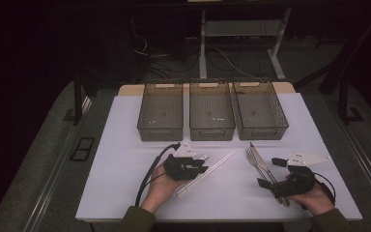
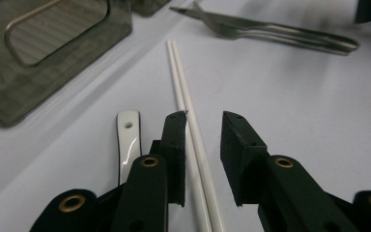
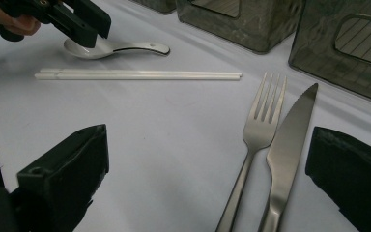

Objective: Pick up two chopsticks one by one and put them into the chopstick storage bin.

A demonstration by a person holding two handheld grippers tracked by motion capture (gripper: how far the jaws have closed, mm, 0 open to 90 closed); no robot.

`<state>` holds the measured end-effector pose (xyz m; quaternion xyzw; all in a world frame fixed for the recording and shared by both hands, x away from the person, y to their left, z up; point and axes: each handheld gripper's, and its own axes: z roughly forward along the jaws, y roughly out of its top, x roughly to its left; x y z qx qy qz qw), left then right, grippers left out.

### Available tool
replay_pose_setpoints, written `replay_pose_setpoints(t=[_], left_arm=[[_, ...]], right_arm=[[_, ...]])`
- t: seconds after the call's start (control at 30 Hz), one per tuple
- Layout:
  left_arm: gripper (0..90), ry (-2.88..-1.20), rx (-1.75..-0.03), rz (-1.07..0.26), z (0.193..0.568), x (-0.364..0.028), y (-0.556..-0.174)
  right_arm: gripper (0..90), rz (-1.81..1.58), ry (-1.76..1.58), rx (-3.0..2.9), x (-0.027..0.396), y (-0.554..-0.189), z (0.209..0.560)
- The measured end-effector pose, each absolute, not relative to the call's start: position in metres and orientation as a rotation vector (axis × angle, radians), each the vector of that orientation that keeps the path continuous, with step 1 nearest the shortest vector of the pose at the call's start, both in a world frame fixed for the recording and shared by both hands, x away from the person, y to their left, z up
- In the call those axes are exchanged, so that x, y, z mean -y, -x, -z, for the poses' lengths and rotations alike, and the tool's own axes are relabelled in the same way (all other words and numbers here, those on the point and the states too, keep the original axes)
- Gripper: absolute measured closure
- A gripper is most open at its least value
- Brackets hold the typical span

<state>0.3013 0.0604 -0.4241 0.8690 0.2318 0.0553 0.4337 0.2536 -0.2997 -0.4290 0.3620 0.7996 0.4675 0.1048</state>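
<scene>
Chopsticks [image 2: 189, 113]: white pair lying side by side on the white table [image 1: 125, 145], slanting away from the middle bin [image 1: 211, 116] toward the person's side; their near part runs between the jaws of the left gripper [image 2: 204, 126].
Left gripper: jaws partly apart; the chopsticks sit in the gap against the left jaw, clear of the right one, so not clamped.
Right gripper [image 3: 207, 159]: jaws wide apart, low over the table, holding nothing; the handles of fork [image 3: 261, 121] and knife [image 3: 290, 130] lie between them.
Bins: three dark see-through bins in a row along the table's far edge, the middle bin flanked by the left bin [image 1: 160, 113] and right bin [image 1: 260, 113].
Open room: bare table between the middle bin's front wall and the chopsticks; a wider bare strip between chopsticks and fork; free margin to the table's left, right and near edges.
Spoon [image 3: 111, 48]: white, just beside the chopsticks on the bins' side.
High view: whole layout, both hands [image 1: 160, 191] and table edges.
Left gripper view: the jaw gap around the chopsticks and the spoon's handle end [image 2: 128, 145].
Right gripper view: the spoon's bowl under the left gripper, and the chopsticks' full length.
</scene>
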Motion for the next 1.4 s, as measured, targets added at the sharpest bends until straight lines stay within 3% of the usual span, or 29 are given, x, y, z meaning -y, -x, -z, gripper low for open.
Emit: replay_pose_setpoints(t=[0.5,1.4], left_arm=[[79.1,-2.241,-0.592,-0.142,0.439,-0.050,-0.303],[81.0,-2.302,-0.613,-0.161,0.446,-0.047,-0.305]], right_arm=[[1.7,-1.373,-1.063,-2.363,0.299,-0.254,0.429],[1.7,-1.367,-1.067,-2.371,0.299,-0.254,0.430]])
